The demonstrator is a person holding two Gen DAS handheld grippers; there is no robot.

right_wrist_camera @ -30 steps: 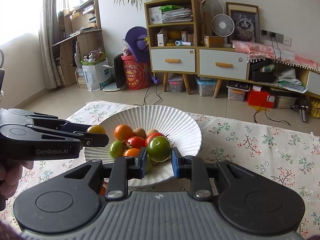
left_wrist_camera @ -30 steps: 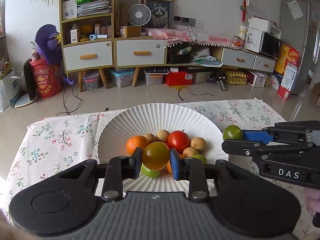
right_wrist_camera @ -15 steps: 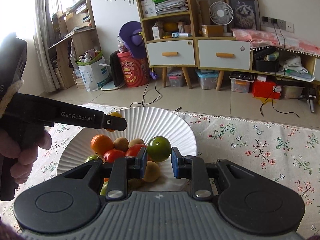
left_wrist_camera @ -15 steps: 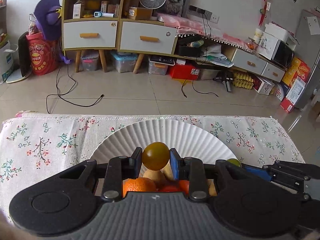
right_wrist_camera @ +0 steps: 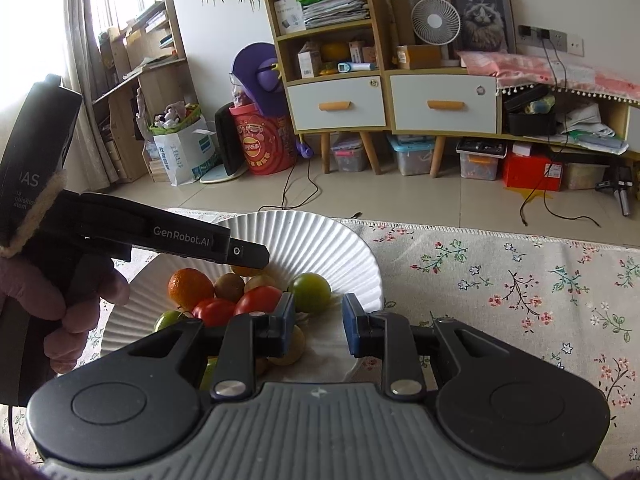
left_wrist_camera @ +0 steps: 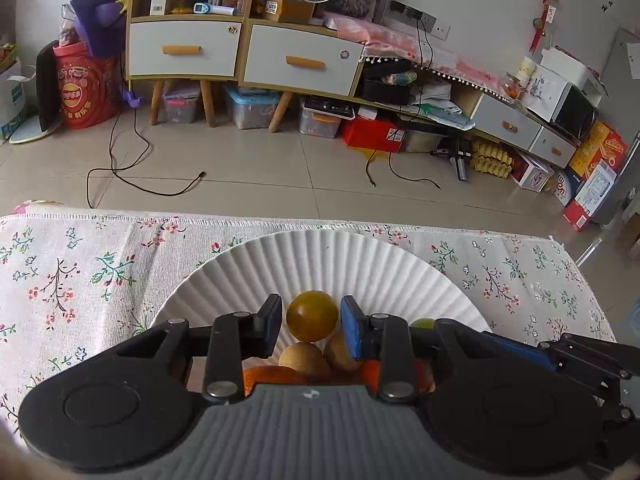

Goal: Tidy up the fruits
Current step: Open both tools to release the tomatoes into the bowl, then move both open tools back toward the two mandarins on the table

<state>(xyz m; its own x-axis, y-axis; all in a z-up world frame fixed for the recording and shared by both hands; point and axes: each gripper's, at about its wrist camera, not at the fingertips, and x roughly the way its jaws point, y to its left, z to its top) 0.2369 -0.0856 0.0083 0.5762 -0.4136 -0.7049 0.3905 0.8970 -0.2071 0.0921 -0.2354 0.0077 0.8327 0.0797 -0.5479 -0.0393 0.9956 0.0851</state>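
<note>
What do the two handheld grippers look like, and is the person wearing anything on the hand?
Both grippers, left gripper and right gripper, are matte black with a ribbed grey front plate, round black side discs, silver pivot screws and blue pads on the jaws. The left one's side reads "GenRobot.AI" in white. A fuzzy tan cuff shows above the hand that grips it.

Both grippers now over plate [left_wrist_camera: 248,264]; left gripper [left_wrist_camera: 311,326] opening around yellow tomato [left_wrist_camera: 312,316], right gripper [right_wrist_camera: 319,320] releases green tomato [right_wrist_camera: 310,292].
</note>
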